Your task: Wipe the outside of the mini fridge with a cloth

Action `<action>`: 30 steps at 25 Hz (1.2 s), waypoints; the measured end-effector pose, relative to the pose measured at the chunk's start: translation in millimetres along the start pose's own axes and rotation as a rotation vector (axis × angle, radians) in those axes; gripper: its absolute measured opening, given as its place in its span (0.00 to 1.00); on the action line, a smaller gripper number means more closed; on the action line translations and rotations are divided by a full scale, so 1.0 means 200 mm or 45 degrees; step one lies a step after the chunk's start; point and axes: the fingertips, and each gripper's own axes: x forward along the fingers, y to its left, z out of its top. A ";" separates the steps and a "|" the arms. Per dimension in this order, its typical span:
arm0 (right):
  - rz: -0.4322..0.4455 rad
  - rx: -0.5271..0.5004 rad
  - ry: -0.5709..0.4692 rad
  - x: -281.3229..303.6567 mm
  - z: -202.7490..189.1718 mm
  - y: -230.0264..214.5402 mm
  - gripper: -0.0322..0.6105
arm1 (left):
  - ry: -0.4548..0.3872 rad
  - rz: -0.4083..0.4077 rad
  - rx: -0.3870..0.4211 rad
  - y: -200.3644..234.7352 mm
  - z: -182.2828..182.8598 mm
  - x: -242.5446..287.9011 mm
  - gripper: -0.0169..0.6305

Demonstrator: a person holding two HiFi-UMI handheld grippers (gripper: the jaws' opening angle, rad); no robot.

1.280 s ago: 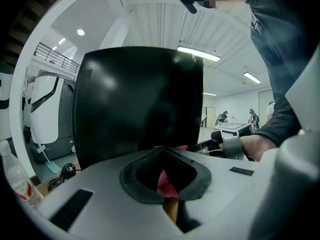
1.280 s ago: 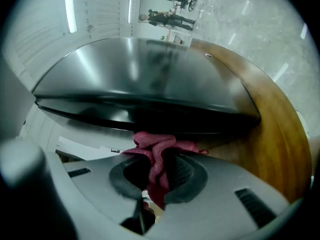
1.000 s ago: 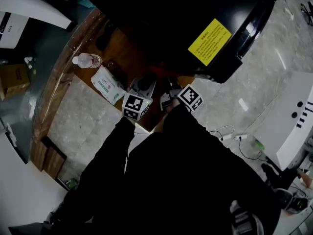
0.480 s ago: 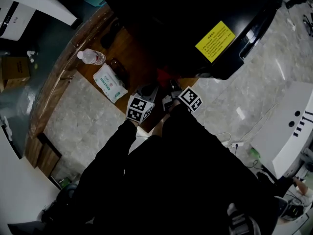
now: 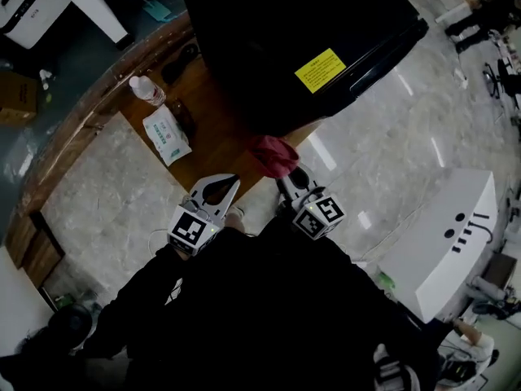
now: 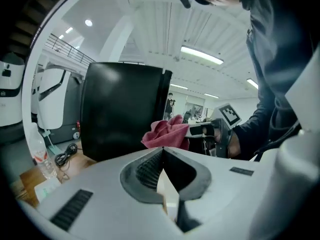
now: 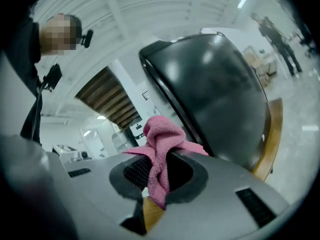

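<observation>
The black mini fridge (image 5: 277,31) with a yellow label stands on a low wooden platform (image 5: 207,108). In the head view my right gripper (image 5: 286,174) is shut on a pink cloth (image 5: 273,155) just in front of the fridge's lower corner. The right gripper view shows the cloth (image 7: 160,144) bunched between the jaws, with the fridge's glossy side (image 7: 215,99) behind it. My left gripper (image 5: 234,180) hangs to the left of the cloth, jaws shut and empty. From the left gripper (image 6: 162,151) I see the fridge (image 6: 122,109), the cloth (image 6: 167,133) and the right gripper (image 6: 197,130).
A water bottle (image 5: 146,90) and a white-green packet (image 5: 167,135) lie on the platform left of the fridge. A black cable (image 6: 65,154) lies near the bottle. A white appliance (image 5: 444,235) stands on the marble floor at right.
Both grippers have drawn back from under the fridge's front. The pink cloth now shows plainly in the right gripper. The left gripper has moved left and lower.
</observation>
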 end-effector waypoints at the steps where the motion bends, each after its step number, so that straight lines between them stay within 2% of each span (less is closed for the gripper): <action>1: 0.018 -0.081 0.010 -0.04 0.07 0.04 0.13 | -0.034 0.031 -0.010 -0.05 0.08 -0.03 0.03; 4: 0.131 -0.253 0.045 -0.19 0.22 0.16 0.13 | -0.117 0.155 -0.043 -0.18 0.25 -0.10 0.03; 7: 0.261 -0.373 0.086 -0.29 0.30 0.25 0.13 | -0.194 0.245 0.000 -0.25 0.35 -0.12 0.03; 10: 0.379 -0.445 0.102 -0.38 0.39 0.30 0.13 | -0.248 0.302 0.012 -0.35 0.42 -0.10 0.03; 15: 0.539 -0.511 0.124 -0.63 0.47 0.32 0.13 | -0.299 0.410 0.034 -0.62 0.47 -0.06 0.03; 20: 0.611 -0.542 0.134 -0.82 0.51 0.28 0.13 | -0.318 0.464 0.030 -0.83 0.46 0.02 0.03; 24: 0.628 -0.540 0.135 -0.94 0.51 0.25 0.13 | -0.340 0.483 0.056 -0.96 0.46 0.05 0.03; 30: 0.656 -0.466 0.076 -1.03 0.55 0.31 0.13 | -0.332 0.498 0.082 -1.03 0.45 0.06 0.03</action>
